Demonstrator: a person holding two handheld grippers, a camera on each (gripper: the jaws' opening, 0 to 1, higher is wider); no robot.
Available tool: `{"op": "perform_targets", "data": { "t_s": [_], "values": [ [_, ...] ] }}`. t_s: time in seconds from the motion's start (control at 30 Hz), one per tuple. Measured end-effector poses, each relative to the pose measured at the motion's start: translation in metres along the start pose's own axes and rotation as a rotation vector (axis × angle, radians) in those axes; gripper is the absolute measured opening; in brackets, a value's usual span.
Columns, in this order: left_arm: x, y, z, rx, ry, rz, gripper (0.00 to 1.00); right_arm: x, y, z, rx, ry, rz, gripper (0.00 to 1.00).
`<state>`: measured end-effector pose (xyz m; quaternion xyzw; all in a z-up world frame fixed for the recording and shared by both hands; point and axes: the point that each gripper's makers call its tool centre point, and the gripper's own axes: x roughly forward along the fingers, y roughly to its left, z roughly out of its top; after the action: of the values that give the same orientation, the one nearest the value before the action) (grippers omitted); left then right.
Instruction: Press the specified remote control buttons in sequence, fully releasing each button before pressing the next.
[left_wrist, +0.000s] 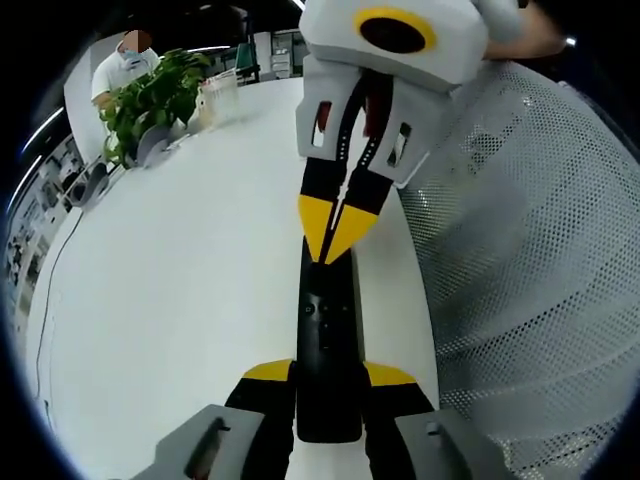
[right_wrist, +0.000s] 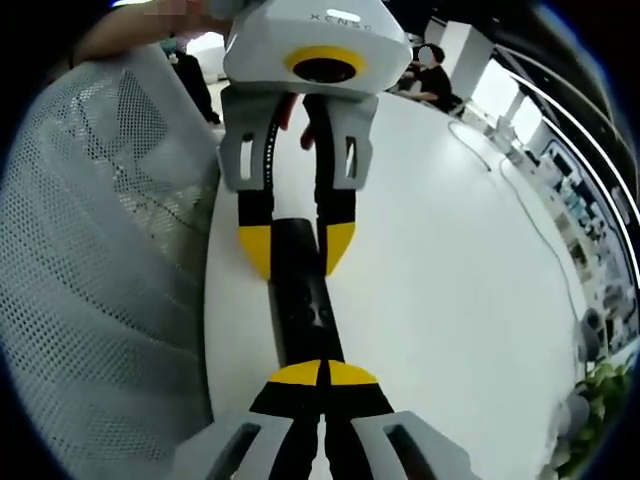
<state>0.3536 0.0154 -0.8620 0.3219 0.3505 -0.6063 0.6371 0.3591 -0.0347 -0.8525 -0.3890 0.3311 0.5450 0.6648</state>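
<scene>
A long black remote (left_wrist: 326, 330) lies lengthwise over the white table (left_wrist: 180, 290), near its edge. My left gripper (left_wrist: 328, 375) is shut on the remote's near end, one yellow tip on each side. My right gripper (left_wrist: 330, 240) comes in from the top of the left gripper view, its two yellow tips pressed together and pointing down onto the remote's far end. In the right gripper view the shut right gripper (right_wrist: 323, 372) sits on the remote (right_wrist: 300, 295) just past its round buttons, and the left gripper (right_wrist: 297, 248) clamps the other end. Which button is touched is hidden.
A white mesh chair back (left_wrist: 530, 260) stands close beside the table edge, also seen as the mesh chair back (right_wrist: 100, 260). A potted plant (left_wrist: 150, 100) and a seated person (left_wrist: 125, 60) are at the table's far end. A thin cable (left_wrist: 50, 290) runs along the far side.
</scene>
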Motion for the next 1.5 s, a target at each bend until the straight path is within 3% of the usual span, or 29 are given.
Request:
{"op": "perform_targets", "data": {
  "t_s": [0.83,1.2,1.5],
  "values": [
    [-0.0004,-0.0001,-0.0001,-0.003,-0.002,-0.003,0.25,0.0001,-0.0005,-0.0003,0.015,-0.006,-0.015,0.0],
    [-0.0004,0.0002,-0.0002,-0.009,-0.02,-0.001,0.25,-0.0008,-0.0006,0.0005,0.092,-0.033,0.007,0.0],
    [-0.0005,-0.0003,0.0,-0.009,-0.027,-0.002,0.25,-0.0007,0.0023,0.002,0.059,-0.026,0.028,0.01]
  ]
}}
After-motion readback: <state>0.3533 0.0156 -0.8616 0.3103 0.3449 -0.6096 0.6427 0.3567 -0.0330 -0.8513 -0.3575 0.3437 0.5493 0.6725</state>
